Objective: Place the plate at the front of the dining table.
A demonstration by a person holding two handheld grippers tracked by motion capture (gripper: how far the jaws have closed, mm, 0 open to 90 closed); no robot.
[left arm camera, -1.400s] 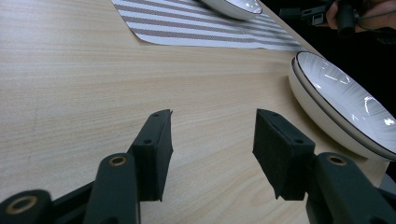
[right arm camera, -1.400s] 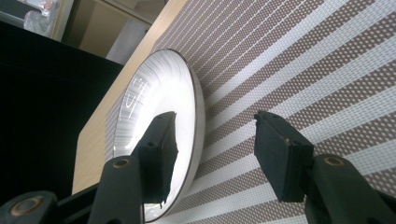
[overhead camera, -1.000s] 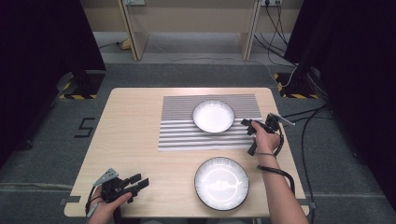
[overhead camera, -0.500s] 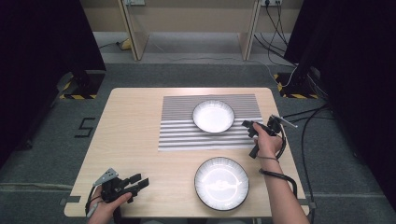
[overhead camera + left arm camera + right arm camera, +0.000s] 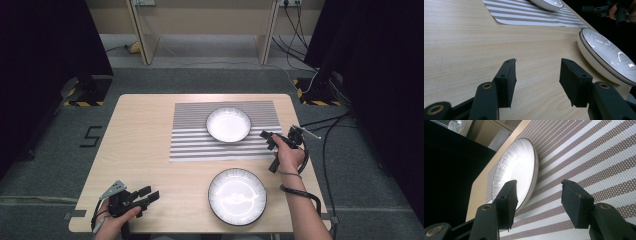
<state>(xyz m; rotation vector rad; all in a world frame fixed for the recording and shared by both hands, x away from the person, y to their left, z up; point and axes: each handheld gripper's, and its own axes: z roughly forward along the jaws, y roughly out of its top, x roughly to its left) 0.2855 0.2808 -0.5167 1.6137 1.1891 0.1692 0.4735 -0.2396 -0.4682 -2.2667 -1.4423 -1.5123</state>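
Right hand-held gripper point(image 5: 270, 140) jaws apart, nothing between, just at 3 o'clock of small white bowl point(image 5: 228, 124), empty, on striped placemat point(image 5: 190, 140). Left hand-held gripper point(image 5: 148, 195) jaws apart, empty, at table point(image 5: 140, 125) 7 o'clock corner. Larger white bowl point(image 5: 237, 196) empty at 5 o'clock. Grey carpet, dark curtains around.

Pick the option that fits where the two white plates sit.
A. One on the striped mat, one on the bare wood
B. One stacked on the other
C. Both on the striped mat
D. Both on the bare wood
A: the far plate lies on the striped mat, while the near plate sits apart on the bare wooden table.
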